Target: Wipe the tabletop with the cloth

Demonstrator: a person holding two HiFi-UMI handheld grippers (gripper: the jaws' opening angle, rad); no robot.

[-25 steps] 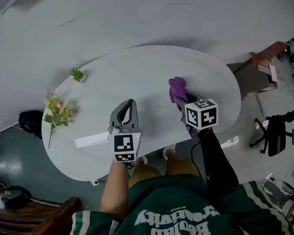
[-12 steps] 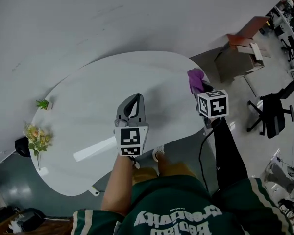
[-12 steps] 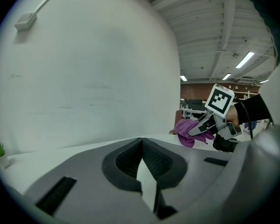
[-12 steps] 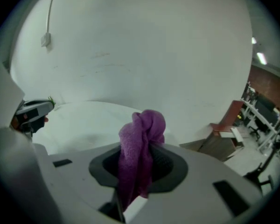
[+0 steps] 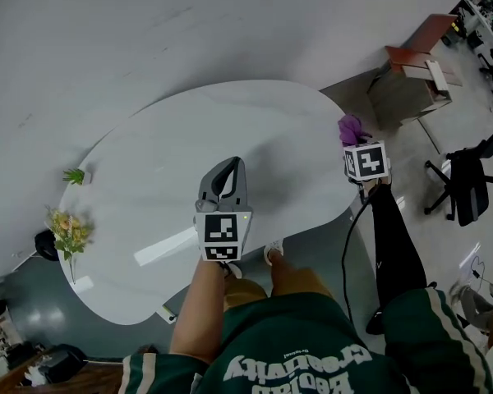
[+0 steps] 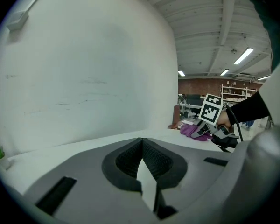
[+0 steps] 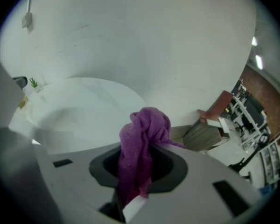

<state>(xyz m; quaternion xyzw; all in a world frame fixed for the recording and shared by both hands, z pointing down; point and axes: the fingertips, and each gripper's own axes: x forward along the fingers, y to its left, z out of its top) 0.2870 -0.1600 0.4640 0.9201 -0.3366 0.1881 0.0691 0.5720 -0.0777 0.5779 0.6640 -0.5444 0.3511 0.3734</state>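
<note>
I hold the purple cloth (image 7: 142, 134) in the right gripper (image 5: 355, 140). Its jaws are clenched on the middle of the cloth. Most of the cloth stands up above them as a crumpled bunch, and a shorter part hangs down between them. The cloth is at the right end of the table (image 5: 189, 150), at the edge itself or a little outside it. From the head view I cannot tell if it touches the top.

In the right gripper view the whole white top lies ahead and to the left of the cloth. So I judge that the coming stroke must go to the left, along the long axis of the oval table. At that far end the small potted plant (image 5: 74, 175) and the bunch of flowers (image 5: 67, 232) are near the left edge.

The left gripper (image 5: 228, 171) hovers over the middle of the table, well apart from the cloth. Its jaws are pressed together at the tips and nothing is between them. The right gripper has the cloth, so the wiping is its work. I think the cloth must first come down on the top, because a raised bunch wipes nothing.
</note>
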